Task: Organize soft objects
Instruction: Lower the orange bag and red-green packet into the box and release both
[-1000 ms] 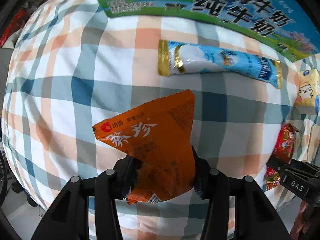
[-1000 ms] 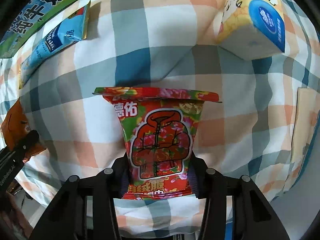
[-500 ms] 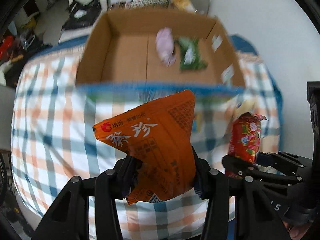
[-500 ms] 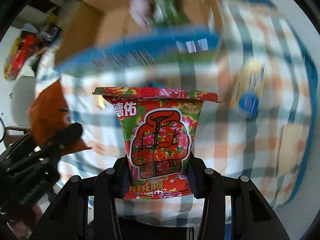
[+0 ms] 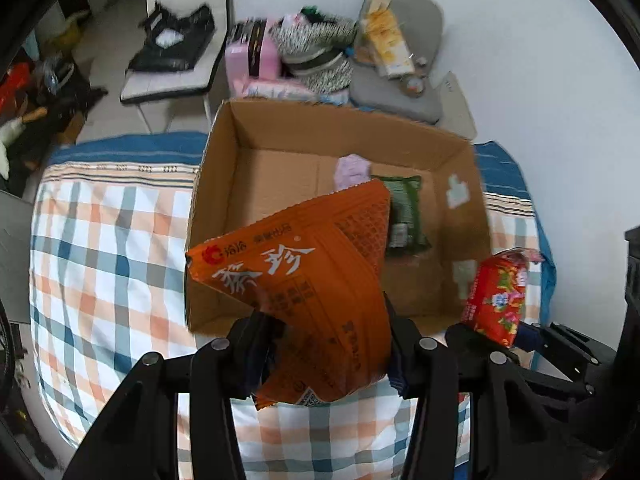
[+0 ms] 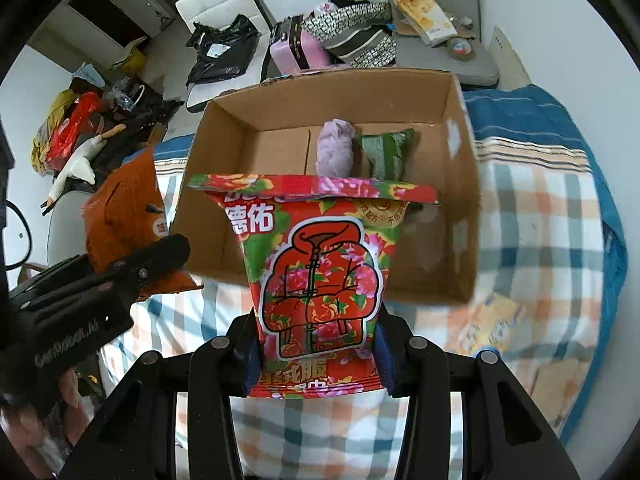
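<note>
Left gripper [image 5: 326, 354] is clamped on the orange packet [image 5: 304, 292], packet pinched between both jaws and sticking up crooked. Right gripper [image 6: 316, 354] is clamped on the red floral packet [image 6: 320, 276], upright between its jaws. Both packets are off the bed, held at the near edge of the cardboard box [image 5: 208, 216].

Box is open-topped, sitting on the checked bedspread [image 5: 100, 248], far wall close to the bed's far edge. Inside: a lilac soft bundle [image 6: 335, 146] and a green packet [image 6: 386, 152], side by side toward the far right of the floor. Left half and near part of the box floor are bare cardboard.

From the right wrist view, the left gripper and its orange packet sit just left of the box's near-left corner. A yellow pack [image 6: 492, 320] lies blurred on the bedspread just near of the box's near-right corner. Wide strip of bedspread open left of the box; narrower strip on the right before the blue bed edge [image 6: 600, 184].
</note>
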Tool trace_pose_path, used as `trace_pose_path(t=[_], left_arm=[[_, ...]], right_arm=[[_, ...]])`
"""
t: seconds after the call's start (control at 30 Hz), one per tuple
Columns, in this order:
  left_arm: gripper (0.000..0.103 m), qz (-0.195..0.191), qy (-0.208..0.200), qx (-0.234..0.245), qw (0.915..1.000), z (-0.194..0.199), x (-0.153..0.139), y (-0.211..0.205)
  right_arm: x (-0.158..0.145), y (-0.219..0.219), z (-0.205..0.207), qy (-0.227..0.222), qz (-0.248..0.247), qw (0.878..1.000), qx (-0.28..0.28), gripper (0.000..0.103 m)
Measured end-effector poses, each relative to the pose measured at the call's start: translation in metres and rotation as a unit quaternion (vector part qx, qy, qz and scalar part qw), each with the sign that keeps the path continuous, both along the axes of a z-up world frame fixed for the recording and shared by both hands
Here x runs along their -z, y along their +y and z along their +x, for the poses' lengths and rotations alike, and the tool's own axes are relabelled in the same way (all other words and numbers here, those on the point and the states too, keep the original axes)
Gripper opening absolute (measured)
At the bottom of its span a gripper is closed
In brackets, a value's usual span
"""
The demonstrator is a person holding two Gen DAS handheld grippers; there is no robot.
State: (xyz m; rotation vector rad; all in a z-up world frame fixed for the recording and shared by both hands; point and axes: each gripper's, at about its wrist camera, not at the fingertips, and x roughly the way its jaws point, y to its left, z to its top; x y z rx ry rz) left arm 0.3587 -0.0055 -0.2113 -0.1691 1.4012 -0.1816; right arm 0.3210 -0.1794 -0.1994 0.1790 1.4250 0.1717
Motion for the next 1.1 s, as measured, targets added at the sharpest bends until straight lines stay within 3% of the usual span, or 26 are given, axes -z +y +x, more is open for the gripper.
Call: trace_pose_path(t=[0.23, 0.43, 0.73, 0.8, 0.87, 0.93, 1.0, 1.1], left_arm=[[0.046, 0.005, 0.075, -0.002, 0.9971, 0.047, 0.064, 0.006], [0.046, 0.019, 0.130, 0.014, 0.9912, 0.060, 0.114, 0.001], [0.048, 0.028, 0.160, 0.010, 0.9867, 0.059, 0.141, 0.001], [0.048, 0.023, 0.163, 0.007, 0.9863, 0.058, 0.142, 0.001], [0.054, 0.021, 0.160, 0.004, 0.9869, 0.057, 0.140, 0.001], [0.070, 0.026, 0.155, 0.004, 0.9875, 0.055, 0.137, 0.001], [0.072, 0.032, 0.146, 0.006, 0.9888, 0.055, 0.133, 0.000], [0.084, 0.037, 0.133, 0.006, 0.9904, 0.052, 0.124, 0.001]], right_arm=[[0.062, 0.016, 0.054, 0.042, -0.002, 0.999, -0.007, 0.047], [0.114, 0.022, 0.079, 0.082, -0.013, 0.996, -0.009, 0.047], [0.157, 0.025, 0.085, 0.120, -0.030, 0.992, -0.022, 0.049], [0.161, 0.025, 0.086, 0.121, -0.035, 0.992, -0.022, 0.055], [0.161, 0.023, 0.087, 0.119, -0.033, 0.992, -0.018, 0.062], [0.159, 0.022, 0.087, 0.115, -0.036, 0.993, -0.018, 0.065], [0.155, 0.021, 0.086, 0.108, -0.044, 0.993, -0.017, 0.065], [0.151, 0.018, 0.083, 0.104, -0.051, 0.993, -0.015, 0.068]])
